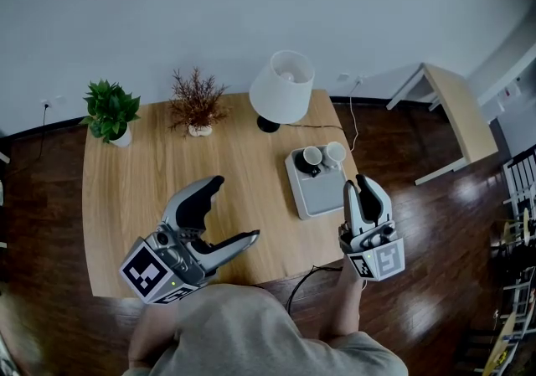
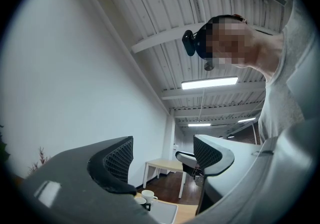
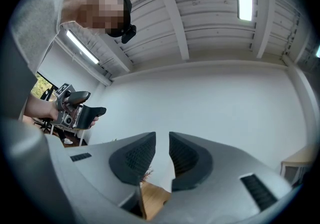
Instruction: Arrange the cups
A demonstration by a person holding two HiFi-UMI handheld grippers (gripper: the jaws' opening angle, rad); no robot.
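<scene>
Two white cups (image 1: 335,151) (image 1: 312,155) stand with a dark piece at the far end of a grey tray (image 1: 318,194) on the wooden table's right side. In the left gripper view a white cup (image 2: 148,196) shows low between the jaws, far off. My left gripper (image 1: 237,208) (image 2: 164,155) hangs open over the table's front edge, holding nothing. Just right of the tray's near end, my right gripper (image 1: 355,184) (image 3: 162,148) has its jaws nearly together with only a thin gap and nothing in it. Both grippers tilt slightly upward.
A white lamp (image 1: 283,85) stands behind the tray, its cord running along the table's right edge. A dried plant (image 1: 197,102) and a green potted plant (image 1: 111,110) sit at the back left. A second light table (image 1: 456,110) stands to the right on dark wooden floor.
</scene>
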